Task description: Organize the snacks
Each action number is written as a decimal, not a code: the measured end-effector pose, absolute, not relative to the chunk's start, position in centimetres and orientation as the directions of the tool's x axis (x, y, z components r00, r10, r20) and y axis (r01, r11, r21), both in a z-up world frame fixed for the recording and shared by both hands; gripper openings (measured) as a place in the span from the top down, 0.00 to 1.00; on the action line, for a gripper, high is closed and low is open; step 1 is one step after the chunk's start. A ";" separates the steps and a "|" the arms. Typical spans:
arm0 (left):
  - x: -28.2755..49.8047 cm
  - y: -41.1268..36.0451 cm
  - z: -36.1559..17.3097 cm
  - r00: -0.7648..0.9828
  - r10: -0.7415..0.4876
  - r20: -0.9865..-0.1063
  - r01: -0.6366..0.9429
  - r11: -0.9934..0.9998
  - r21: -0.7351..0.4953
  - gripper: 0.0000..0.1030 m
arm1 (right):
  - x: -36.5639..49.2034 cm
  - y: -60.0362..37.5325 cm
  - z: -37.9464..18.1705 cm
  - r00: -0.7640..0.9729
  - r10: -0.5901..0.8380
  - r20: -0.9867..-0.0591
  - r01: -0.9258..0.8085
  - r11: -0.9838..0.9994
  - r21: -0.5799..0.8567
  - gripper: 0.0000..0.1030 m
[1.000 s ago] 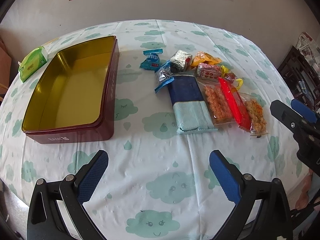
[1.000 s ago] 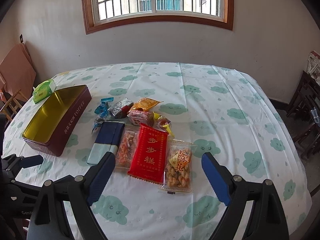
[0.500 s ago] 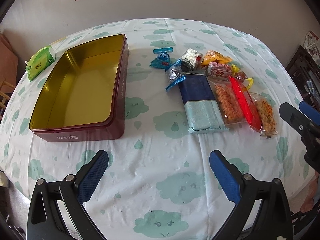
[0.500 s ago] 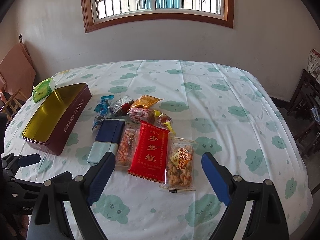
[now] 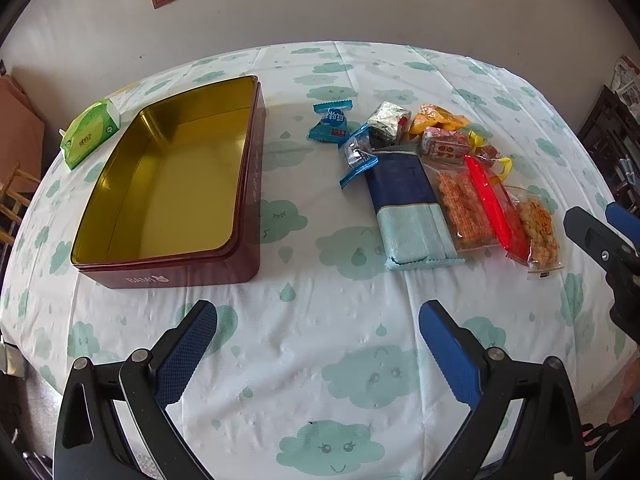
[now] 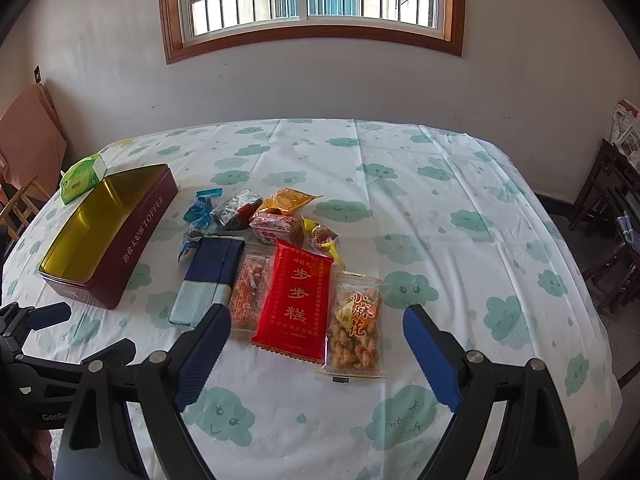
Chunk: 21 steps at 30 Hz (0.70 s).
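Right wrist view: the right gripper [image 6: 316, 344], jaws spread wide and holding nothing, hangs above the near end of a red flat packet with gold characters [image 6: 296, 300] and a clear bag of golden fried twists [image 6: 354, 326], which lie side by side on the cloud-patterned tabletop [image 6: 460, 240]. To their left sit a clear bag of orange crackers [image 6: 250, 294] and a long navy and pale-blue packet [image 6: 208, 276], with small wrapped sweets clustered behind. The left gripper [image 5: 318, 350], equally open and empty, hovers over bare cloth between the snacks and the open maroon tin with a gold interior [image 5: 168, 184], which holds nothing yet. A sound first pick would likely be the twist bag at the row's outer edge, pinched across its crimped end seam rather than its brittle contents, lifted clear of the red packet touching it, and laid flat in the tin.
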<state>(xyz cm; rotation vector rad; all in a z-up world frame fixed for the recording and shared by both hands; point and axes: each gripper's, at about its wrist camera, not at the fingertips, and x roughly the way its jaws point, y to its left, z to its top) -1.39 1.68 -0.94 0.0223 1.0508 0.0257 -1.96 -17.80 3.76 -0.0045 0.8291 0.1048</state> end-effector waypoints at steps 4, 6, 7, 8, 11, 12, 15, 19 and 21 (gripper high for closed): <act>-1.4 1.4 -1.0 0.495 0.035 -0.868 -0.004 0.999 0.038 0.03 | -1.9 -18.0 3.6 0.668 0.088 -0.739 -0.088 0.995 0.039 0.12; -1.4 1.4 -1.0 0.493 0.037 -0.869 -0.003 0.999 0.041 0.03 | -1.9 -18.0 3.6 0.666 0.086 -0.741 -0.084 0.996 0.041 0.12; -1.4 1.4 -1.0 0.494 0.037 -0.869 -0.004 0.999 0.041 0.03 | -1.9 -18.1 3.6 0.666 0.087 -0.741 -0.084 0.996 0.042 0.12; -1.3 1.4 -1.0 0.493 0.036 -0.869 -0.005 0.999 0.039 0.03 | -1.9 -18.1 3.5 0.665 0.087 -0.741 -0.082 0.996 0.043 0.12; -1.3 1.4 -1.1 0.488 0.038 -0.872 -0.007 0.999 0.039 0.03 | -1.8 -18.2 3.5 0.664 0.089 -0.742 -0.079 0.996 0.049 0.12; -1.3 1.4 -1.1 0.486 0.037 -0.873 -0.008 0.999 0.038 0.03 | -1.8 -18.2 3.4 0.664 0.089 -0.743 -0.076 0.996 0.051 0.12; -1.1 1.6 -1.1 0.482 0.039 -0.875 -0.009 0.999 0.039 0.03 | -1.7 -18.3 3.3 0.660 0.090 -0.745 -0.074 0.996 0.054 0.12; -1.1 1.6 -1.2 0.478 0.038 -0.878 -0.008 0.999 0.039 0.03 | -1.6 -18.4 3.1 0.656 0.094 -0.749 -0.073 0.995 0.061 0.12; -1.0 1.6 -1.3 0.475 0.037 -0.879 -0.008 0.999 0.037 0.03 | -1.6 -18.4 3.1 0.655 0.094 -0.750 -0.074 0.995 0.060 0.12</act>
